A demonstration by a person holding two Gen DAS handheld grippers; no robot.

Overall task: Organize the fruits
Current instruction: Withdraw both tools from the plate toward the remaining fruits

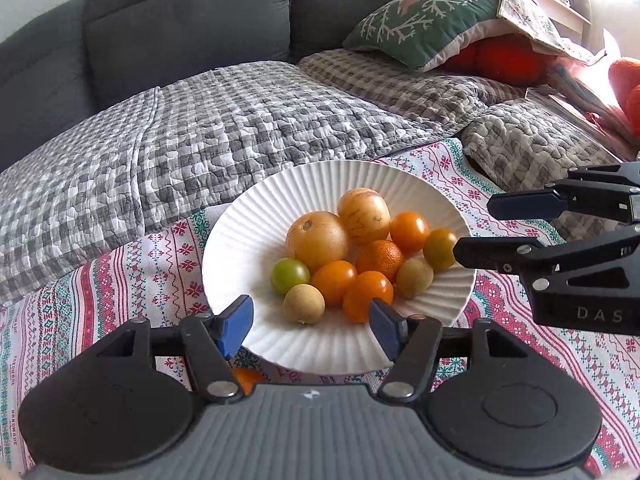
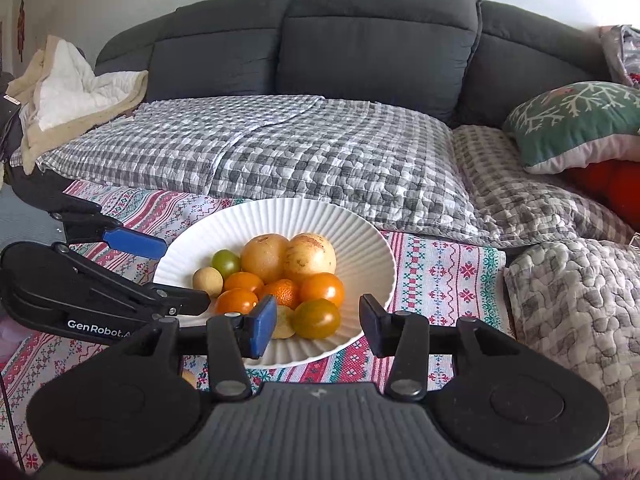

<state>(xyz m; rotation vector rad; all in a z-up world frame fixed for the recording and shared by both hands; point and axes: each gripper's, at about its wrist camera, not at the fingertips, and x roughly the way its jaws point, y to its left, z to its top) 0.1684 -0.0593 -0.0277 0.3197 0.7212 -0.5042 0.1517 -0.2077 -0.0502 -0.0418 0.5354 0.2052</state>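
White ribbed plate [image 1: 240, 236] mid-frame holds fruit pile [image 1: 352, 256]; both hand-held grippers, left [image 1: 311, 330] & right [image 2: 318, 322], spread w/ nothing held, next pick likely needs a stray fruit.

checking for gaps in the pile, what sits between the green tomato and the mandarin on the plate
An orange tomato sits between the green tomato and the mandarin, touching both; the left wrist view shows it best.
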